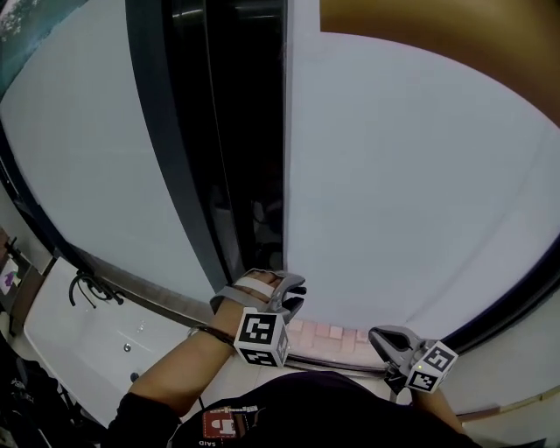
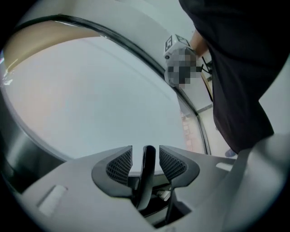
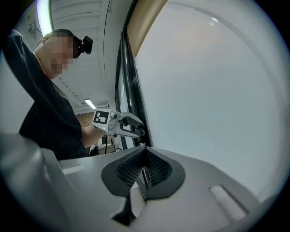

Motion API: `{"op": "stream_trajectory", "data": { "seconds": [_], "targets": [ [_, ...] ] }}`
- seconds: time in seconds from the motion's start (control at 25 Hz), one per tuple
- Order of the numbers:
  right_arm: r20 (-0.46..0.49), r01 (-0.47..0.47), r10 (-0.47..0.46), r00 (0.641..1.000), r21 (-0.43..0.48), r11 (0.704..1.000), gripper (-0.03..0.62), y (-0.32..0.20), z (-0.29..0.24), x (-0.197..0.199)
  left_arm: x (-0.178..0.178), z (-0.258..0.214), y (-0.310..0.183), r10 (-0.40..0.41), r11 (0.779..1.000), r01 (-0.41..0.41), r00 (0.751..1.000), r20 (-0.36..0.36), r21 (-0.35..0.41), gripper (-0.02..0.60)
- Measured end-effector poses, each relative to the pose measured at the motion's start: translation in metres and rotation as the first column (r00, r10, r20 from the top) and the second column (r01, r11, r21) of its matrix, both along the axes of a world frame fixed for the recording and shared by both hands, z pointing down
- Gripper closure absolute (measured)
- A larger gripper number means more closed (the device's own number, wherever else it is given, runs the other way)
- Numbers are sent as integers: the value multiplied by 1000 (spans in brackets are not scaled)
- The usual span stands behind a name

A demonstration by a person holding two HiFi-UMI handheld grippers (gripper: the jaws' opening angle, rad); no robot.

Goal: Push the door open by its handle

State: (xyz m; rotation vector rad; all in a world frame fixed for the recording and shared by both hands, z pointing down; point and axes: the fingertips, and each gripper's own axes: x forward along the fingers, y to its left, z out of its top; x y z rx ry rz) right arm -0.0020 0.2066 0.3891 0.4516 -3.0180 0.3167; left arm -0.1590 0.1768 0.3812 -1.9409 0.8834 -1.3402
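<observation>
In the head view the left gripper [image 1: 293, 296] sits at 6 o'clock, its dark fingers parted, close to the foot of a glossy black frame [image 1: 201, 131] that rises to 12 o'clock. The right gripper [image 1: 378, 338] lies at 5 o'clock with its grey jaws drawn together. Each gripper carries a black-and-white marker cube [image 1: 260, 337]. The door [image 1: 394, 192] is a smooth, matt white panel that fills the picture from 12 to 4 o'clock, with a brown band [image 1: 437, 26] at 1 o'clock. No handle can be made out here. In the left gripper view the left gripper [image 2: 145, 152] stands fairly wide. Its ribbed, mesh-textured pads [image 2: 120, 165] flank a slim, glossy dark bar [image 2: 147, 174] without pressing on it, and a gap shows on either side. I cannot tell whether that bar belongs to the door or to the gripper. The white door [image 2: 90, 99] spreads from 9 to 1 o'clock. In the right gripper view the right gripper [image 3: 145, 171] is closed pad to pad on nothing. The door [image 3: 208, 90] covers 12 to 4 o'clock, and the left gripper [image 3: 138, 128], jaws apart, hangs just beside the black frame [image 3: 131, 81] at 10 o'clock.
</observation>
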Motion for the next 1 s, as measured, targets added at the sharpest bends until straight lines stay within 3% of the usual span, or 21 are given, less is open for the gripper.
{"op": "stream_trajectory", "data": {
  "seconds": [0.12, 0.32, 0.56, 0.84, 1.0],
  "targets": [
    [24, 47, -47, 999, -10, 999, 592, -17, 3, 7, -11, 22, -19, -104, 994, 107, 987, 123, -21, 410],
    [51, 131, -130, 990, -17, 991, 592, -37, 2, 22, -10, 49, -31, -178, 979, 197, 956, 234, -61, 400],
    [92, 225, -220, 971, -55, 973, 592, -49, 3, 32, -24, 74, -52, -231, 969, 243, 863, 449, 30, 402],
    [93, 293, -285, 954, -82, 953, 592, -55, 14, 32, -29, 75, -59, -277, 961, 249, 820, 500, 123, 437],
    [102, 335, -326, 940, -89, 938, 592, -54, 18, 21, -22, 72, -59, -287, 958, 244, 844, 453, 153, 448]
  ]
}}
